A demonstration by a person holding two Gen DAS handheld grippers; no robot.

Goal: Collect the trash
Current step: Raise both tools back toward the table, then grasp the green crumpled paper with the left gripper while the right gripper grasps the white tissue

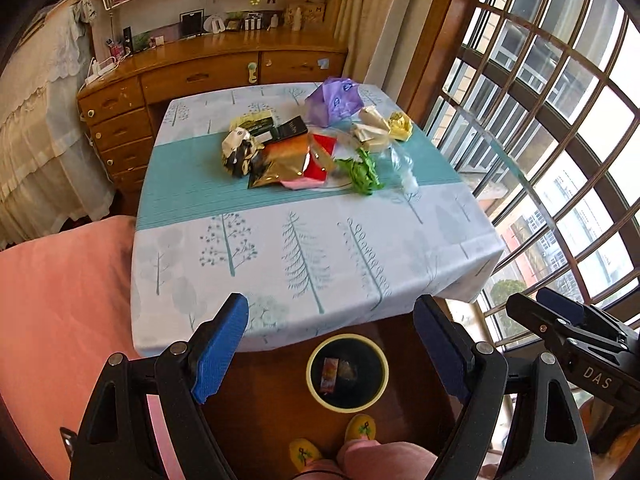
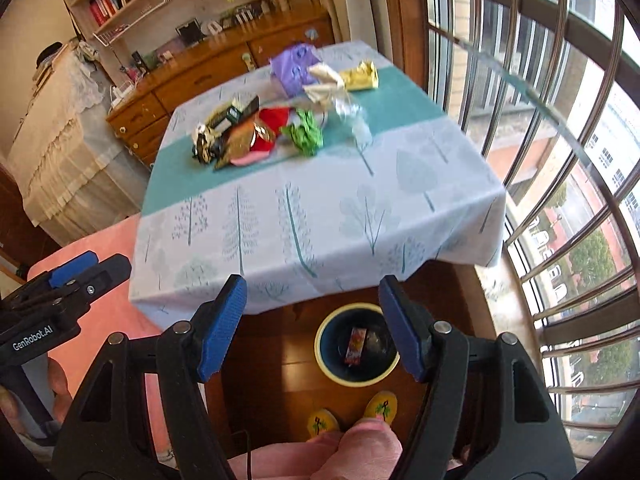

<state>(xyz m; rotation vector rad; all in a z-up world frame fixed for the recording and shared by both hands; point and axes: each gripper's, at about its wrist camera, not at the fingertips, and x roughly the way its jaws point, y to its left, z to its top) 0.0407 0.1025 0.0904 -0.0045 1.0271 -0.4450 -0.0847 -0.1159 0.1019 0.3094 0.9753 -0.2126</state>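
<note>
A heap of trash lies mid-table on the tree-print cloth (image 1: 304, 256): a purple bag (image 1: 334, 100), a gold foil pouch (image 1: 280, 160), a red packet (image 1: 322, 146), crumpled green paper (image 1: 362, 170), a yellow wad (image 1: 400, 126) and clear plastic (image 1: 396, 160). On the floor below the table's near edge stands a yellow-rimmed bin (image 1: 309, 372) with a colourful wrapper (image 1: 329, 375) inside. My left gripper (image 1: 332, 344) hangs open and empty above the bin, well short of the heap. My right gripper (image 2: 312, 328) is likewise open and empty over the bin (image 2: 352, 382); the green paper (image 2: 304, 134) lies far ahead.
A pink-covered seat (image 1: 60, 300) borders the table's left side. A barred window (image 1: 540, 120) runs along the right. A wooden dresser (image 1: 200, 76) stands behind the table. A person's yellow slippers (image 1: 360, 428) and pink-trousered knees sit just behind the bin.
</note>
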